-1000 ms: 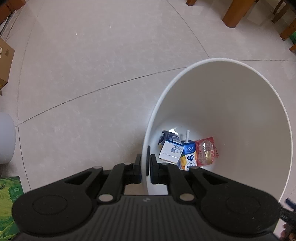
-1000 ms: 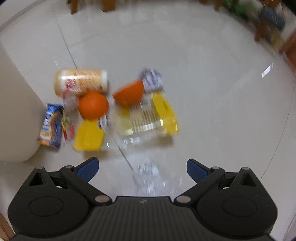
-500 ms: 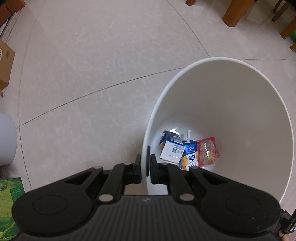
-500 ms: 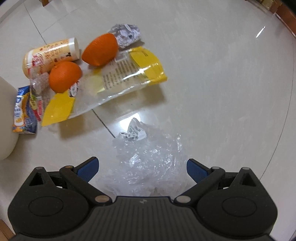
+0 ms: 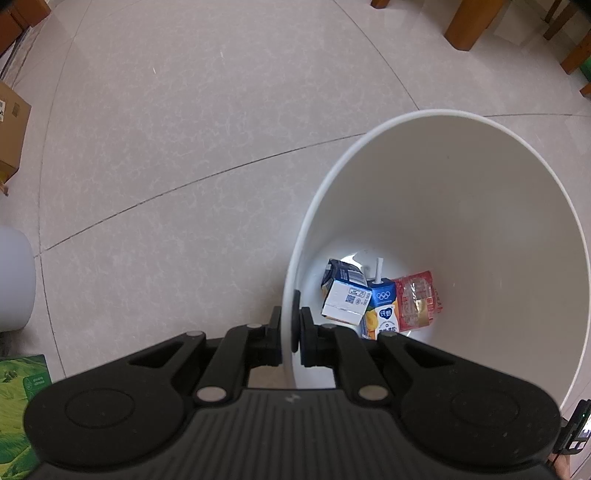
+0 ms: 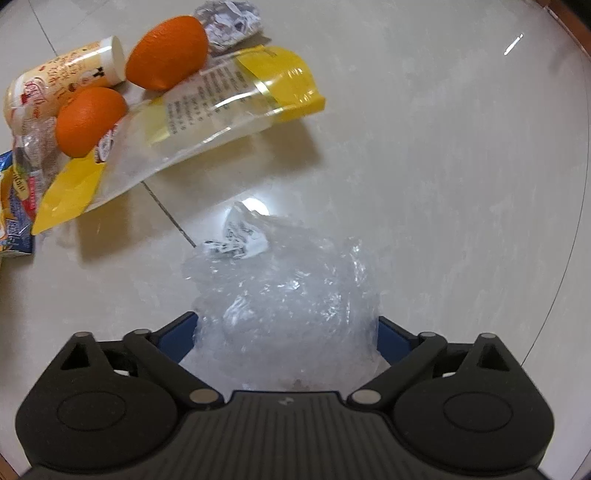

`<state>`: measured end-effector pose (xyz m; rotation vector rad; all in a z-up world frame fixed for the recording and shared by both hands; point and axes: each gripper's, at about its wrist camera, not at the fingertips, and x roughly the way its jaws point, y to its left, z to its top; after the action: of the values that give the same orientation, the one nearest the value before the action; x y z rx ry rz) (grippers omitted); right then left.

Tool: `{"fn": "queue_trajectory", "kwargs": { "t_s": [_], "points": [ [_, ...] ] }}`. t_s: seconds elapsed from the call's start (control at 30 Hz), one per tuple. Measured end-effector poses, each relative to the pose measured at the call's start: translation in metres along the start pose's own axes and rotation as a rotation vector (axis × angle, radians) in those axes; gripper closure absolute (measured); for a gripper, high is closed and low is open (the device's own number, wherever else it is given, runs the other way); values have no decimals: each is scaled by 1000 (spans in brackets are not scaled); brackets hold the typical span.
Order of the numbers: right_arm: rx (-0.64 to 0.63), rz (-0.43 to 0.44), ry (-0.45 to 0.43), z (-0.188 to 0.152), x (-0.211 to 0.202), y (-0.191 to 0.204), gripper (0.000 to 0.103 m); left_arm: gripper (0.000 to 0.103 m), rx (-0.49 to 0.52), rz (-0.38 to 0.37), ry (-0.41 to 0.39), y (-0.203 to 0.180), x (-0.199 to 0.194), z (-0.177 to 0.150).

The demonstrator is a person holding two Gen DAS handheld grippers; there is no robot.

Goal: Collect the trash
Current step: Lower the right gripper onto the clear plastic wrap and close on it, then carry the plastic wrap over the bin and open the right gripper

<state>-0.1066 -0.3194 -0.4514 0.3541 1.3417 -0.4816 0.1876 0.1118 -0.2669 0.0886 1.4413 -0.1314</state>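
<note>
We hold the white bin [image 5: 480, 206] rim tight in our left gripper [image 5: 291, 328], and our wide-open right gripper [image 6: 286, 332] must squeeze the crinkly clear plastic bag [image 6: 284, 295] slowly, near its middle.

home: tiled floor [image 5: 184, 129], wooden furniture legs [image 5: 465, 26]

Cartons [image 5: 364, 301] in bin [image 5: 480, 206], plastic bag [image 6: 284, 295] between jaws

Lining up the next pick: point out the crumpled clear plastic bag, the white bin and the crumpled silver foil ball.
Crumpled clear plastic bag [image 6: 288, 306]: right wrist view, middle.
White bin [image 5: 480, 206]: left wrist view, inner wall.
Crumpled silver foil ball [image 6: 229, 18]: right wrist view, centre.
</note>
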Motion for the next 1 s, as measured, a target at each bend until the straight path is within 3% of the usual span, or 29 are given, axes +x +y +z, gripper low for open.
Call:
{"fn": "queue_trajectory", "kwargs": {
  "t_s": [0.27,0.73,1.0],
  "points": [
    [-13,-27,3,2,-8,9,31,97,5,5,-1,0,2,0],
    [-208,-40,-96,27,-94,67,31,97,9,12,-4,-1,2,-1],
    [-375,-9,-184,36,-174,106,31,96,26,32,-11,-5,2,-1]
  ]
}}
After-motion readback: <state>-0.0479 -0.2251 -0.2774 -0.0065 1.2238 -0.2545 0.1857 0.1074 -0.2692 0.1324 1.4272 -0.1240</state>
